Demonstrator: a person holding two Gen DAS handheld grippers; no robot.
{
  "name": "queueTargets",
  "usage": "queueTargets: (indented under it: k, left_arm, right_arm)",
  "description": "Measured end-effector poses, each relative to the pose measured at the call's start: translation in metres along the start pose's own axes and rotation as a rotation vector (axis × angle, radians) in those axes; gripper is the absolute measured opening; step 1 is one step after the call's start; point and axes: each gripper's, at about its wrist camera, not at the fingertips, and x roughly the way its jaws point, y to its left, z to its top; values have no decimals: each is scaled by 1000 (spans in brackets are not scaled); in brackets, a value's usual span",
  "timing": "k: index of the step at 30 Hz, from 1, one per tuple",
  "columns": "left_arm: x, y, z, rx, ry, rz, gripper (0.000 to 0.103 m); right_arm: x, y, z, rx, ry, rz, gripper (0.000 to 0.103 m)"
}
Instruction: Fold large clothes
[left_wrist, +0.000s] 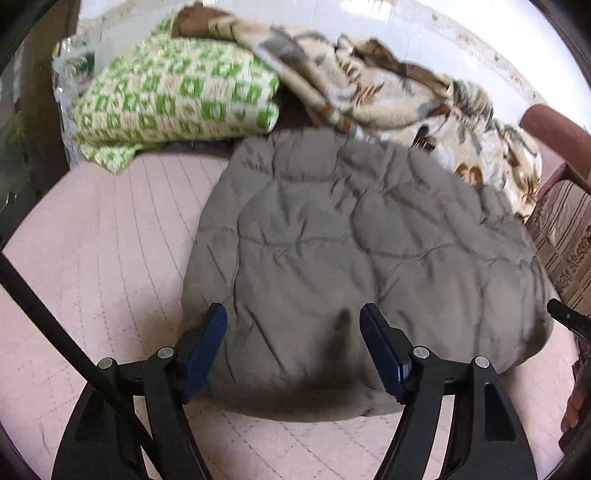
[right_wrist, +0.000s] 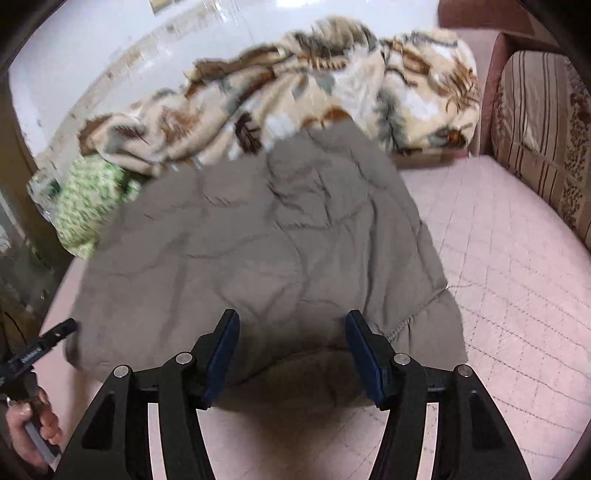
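A grey-brown quilted jacket lies folded on the pink quilted cover; the right wrist view shows the jacket from its other side. My left gripper hovers over the jacket's near edge, jaws open, with cloth under the gap and its blue pads not pressing on it. My right gripper stands open the same way over the near right corner, beside a stitched hem. Each view catches the other tool at its edge: the right one and the left one, held by a hand.
A folded green-and-white checked blanket lies at the back left. A crumpled beige leaf-print blanket lies behind the jacket. A striped sofa cushion borders the right side. A dark rod crosses the left view's lower left.
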Motion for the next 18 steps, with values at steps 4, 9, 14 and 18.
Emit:
queueTargets:
  k: [4, 9, 14, 18]
  left_arm:
    - [-19, -20, -4, 30, -55, 4, 74]
    - [-16, -43, -13, 100, -33, 3, 74]
    - [-3, -59, -21, 175, -3, 34, 74]
    - [8, -63, -26, 204, 16, 66, 74]
  right_arm:
    - [-18, 20, -5, -44, -36, 38, 64]
    - [-10, 38, -13, -92, -8, 63, 64]
    - [6, 61, -25, -157, 26, 80, 64]
    - [22, 70, -33, -175, 66, 73, 64]
